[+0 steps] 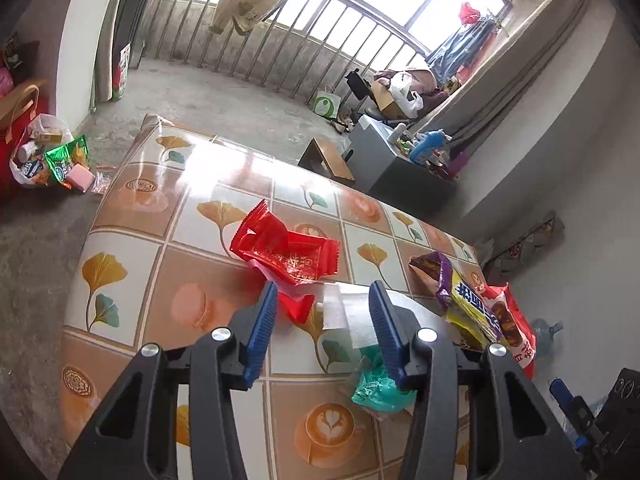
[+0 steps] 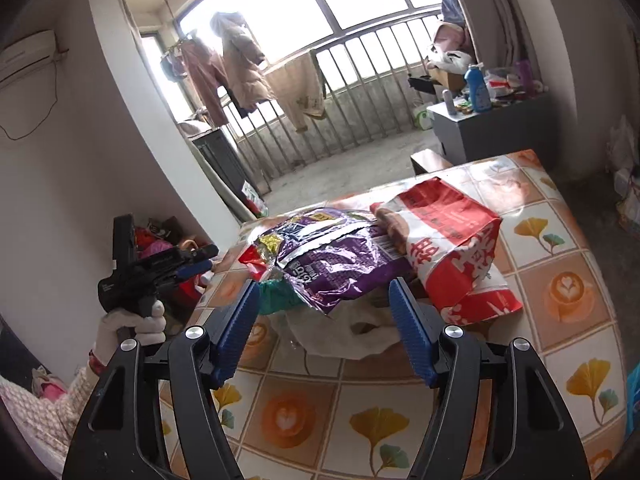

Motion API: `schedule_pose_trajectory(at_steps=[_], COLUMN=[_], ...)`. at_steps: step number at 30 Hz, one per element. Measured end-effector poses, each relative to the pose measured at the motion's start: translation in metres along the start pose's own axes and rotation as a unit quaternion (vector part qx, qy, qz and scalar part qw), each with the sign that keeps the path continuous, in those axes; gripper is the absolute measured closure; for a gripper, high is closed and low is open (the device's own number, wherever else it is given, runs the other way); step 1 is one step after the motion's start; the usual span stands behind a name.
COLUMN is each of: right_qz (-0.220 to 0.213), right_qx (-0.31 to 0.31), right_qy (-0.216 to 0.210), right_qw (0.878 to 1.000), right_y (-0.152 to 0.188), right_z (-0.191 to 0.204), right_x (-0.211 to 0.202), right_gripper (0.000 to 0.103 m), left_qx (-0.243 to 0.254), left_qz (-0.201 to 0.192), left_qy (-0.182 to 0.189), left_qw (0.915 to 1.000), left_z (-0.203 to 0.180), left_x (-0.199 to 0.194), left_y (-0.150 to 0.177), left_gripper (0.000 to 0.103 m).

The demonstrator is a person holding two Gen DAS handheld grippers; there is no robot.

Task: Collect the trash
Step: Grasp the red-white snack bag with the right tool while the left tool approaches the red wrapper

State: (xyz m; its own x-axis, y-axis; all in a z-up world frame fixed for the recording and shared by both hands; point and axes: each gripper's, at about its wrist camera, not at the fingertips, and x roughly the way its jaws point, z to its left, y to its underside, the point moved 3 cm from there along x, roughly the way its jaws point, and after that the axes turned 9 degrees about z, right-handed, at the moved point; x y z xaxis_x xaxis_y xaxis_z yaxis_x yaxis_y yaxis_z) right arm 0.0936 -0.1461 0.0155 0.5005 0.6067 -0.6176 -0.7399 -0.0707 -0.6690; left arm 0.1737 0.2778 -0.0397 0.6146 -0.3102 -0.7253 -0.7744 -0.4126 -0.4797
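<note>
1. Blue pads of my left hand-held gripper point(image 1: 323, 292) stand wide apart and hold nothing, poised over a white paper scrap point(image 1: 347, 312) on the table point(image 1: 132, 248), with a teal wrapper point(image 1: 378, 386) just beneath.
2. Likewise my right hand-held gripper point(image 2: 323, 294) gapes empty before the purple snack bag point(image 2: 336, 268), which overlaps the red-and-white bag point(image 2: 452, 240).
3. To do this well, I judge I should come down low and pinch one flat edge, so the neighbours aren't dragged along.
4. Red wrappers point(image 1: 286, 250) lie further toward the table's far edge.
5. Beyond, bare concrete floor, a railing hung with clothes point(image 2: 236, 68), and a cluttered grey cabinet point(image 2: 492, 128).
</note>
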Motion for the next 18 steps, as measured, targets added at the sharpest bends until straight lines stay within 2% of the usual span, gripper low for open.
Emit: schedule_pose_trajectory(at_steps=[2, 4, 7, 10, 13, 16, 18], right_qz=[0.02, 0.037, 0.058, 0.065, 0.041, -0.016, -0.052], right_qx=[-0.013, -0.014, -0.024, -0.035, -0.044, -0.043, -0.02], right_qy=[-0.003, -0.017, -0.022, -0.014, 0.003, 0.03, 0.054], right_qw=[1.0, 0.999, 0.998, 0.997, 0.998, 0.998, 0.997], right_y=[0.005, 0.01, 0.013, 0.013, 0.007, -0.01, -0.022], right_z=[0.012, 0.019, 0.03, 0.037, 0.036, 0.025, 0.006], right_x=[0.015, 0.026, 0.041, 0.044, 0.03, -0.004, -0.024], right_gripper=[0.047, 0.052, 0.057, 0.06, 0.062, 0.062, 0.062], left_qx=[-0.029, -0.043, -0.028, 0.009, 0.037, 0.044, 0.047], left_qz=[0.009, 0.004, 0.001, 0.008, 0.025, 0.032, 0.028], left_qy=[0.005, -0.007, -0.039, -0.067, -0.095, -0.076, -0.056], left_qw=[0.9995, 0.999, 0.9988, 0.9977, 0.9945, 0.9957, 0.9969], left_z=[0.015, 0.025, 0.033, 0.031, 0.029, 0.022, 0.013], left_x=[0.008, 0.013, 0.025, 0.047, 0.072, 0.081, 0.08], left_y=[-0.007, -0.016, -0.035, -0.055, -0.067, -0.067, -0.064], left_gripper=[0.059, 0.059, 0.059, 0.059, 0.059, 0.059, 0.059])
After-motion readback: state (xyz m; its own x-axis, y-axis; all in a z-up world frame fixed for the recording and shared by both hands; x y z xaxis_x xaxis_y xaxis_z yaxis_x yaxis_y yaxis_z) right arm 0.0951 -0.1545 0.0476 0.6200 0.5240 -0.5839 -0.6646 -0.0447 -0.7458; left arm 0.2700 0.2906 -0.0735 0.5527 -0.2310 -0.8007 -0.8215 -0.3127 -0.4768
